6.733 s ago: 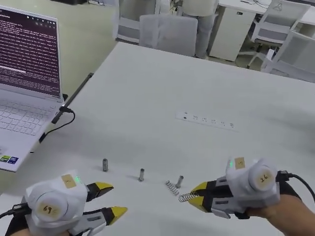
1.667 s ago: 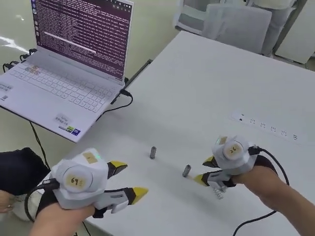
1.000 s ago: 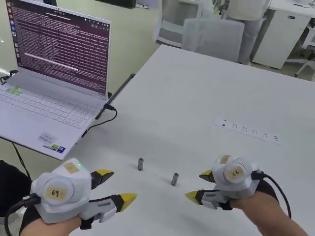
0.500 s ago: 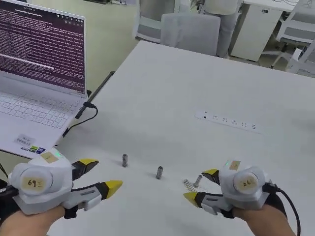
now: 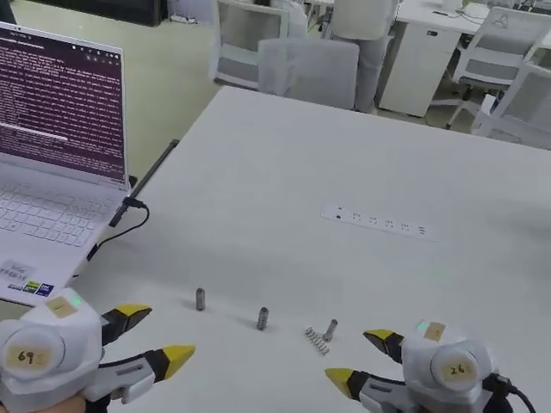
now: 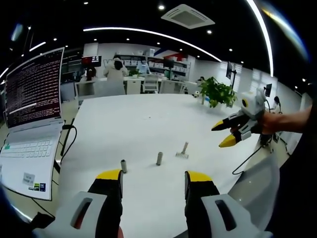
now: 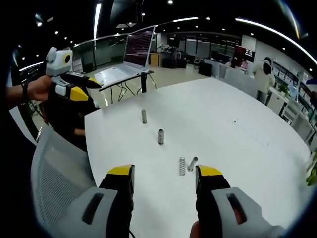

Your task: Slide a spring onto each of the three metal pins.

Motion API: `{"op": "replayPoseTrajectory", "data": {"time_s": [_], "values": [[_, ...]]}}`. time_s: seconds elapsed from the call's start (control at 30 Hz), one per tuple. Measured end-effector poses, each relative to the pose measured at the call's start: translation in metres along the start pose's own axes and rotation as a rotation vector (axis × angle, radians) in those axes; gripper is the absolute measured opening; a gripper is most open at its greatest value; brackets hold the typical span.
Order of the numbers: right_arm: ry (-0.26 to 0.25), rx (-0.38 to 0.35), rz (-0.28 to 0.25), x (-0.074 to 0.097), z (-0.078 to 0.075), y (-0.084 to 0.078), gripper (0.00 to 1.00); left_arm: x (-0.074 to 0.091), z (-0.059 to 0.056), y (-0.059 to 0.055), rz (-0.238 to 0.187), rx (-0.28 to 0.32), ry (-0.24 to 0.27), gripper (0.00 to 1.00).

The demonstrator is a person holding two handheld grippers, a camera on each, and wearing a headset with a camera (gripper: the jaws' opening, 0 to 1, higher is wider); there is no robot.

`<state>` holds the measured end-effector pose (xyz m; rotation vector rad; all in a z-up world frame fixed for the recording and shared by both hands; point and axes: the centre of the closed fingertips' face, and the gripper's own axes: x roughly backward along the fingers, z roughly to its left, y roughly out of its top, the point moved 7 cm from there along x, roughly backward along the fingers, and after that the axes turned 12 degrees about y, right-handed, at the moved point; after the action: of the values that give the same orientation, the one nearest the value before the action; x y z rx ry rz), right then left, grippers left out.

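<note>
step: two of three pins are looking sprung, judging by their ribbed outlines; the last spring is waiting
outer pin [image 5: 200,299], middle pin [image 5: 263,318]: standing upright on the worktop [image 5: 362,146]
bare pin [image 5: 330,329]: standing beside them
loose spring [image 5: 316,340]: lying flat, just beside the bare pin
right gripper [image 5: 360,357]: fingers spread, gripping nothing, hovering near the loose spring
left gripper [image 5: 153,334]: fingers spread, gripping nothing, sitting well apart from the pins
next: probably pinching the loose spring, tipping it upright, lining its bore over the bare pin
</note>
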<state>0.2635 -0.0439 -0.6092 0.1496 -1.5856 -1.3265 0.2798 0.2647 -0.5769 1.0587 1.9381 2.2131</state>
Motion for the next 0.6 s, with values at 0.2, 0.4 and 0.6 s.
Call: {"op": "replayPoseTrajectory", "data": {"time_s": [0.2, 0.4, 0.6], "values": [[-0.022, -0.027, 0.011, 0.009, 0.005, -0.013, 0.48, -0.004, 0.003, 0.0, 0.01, -0.014, -0.009, 0.46], [-0.054, -0.061, 0.009, 0.023, 0.004, -0.025, 0.49, -0.009, 0.004, 0.004, 0.012, -0.021, -0.02, 0.47], [-0.086, -0.091, -0.015, 0.037, 0.002, -0.028, 0.5, -0.016, 0.001, 0.008, 0.014, -0.035, -0.038, 0.48]]}}
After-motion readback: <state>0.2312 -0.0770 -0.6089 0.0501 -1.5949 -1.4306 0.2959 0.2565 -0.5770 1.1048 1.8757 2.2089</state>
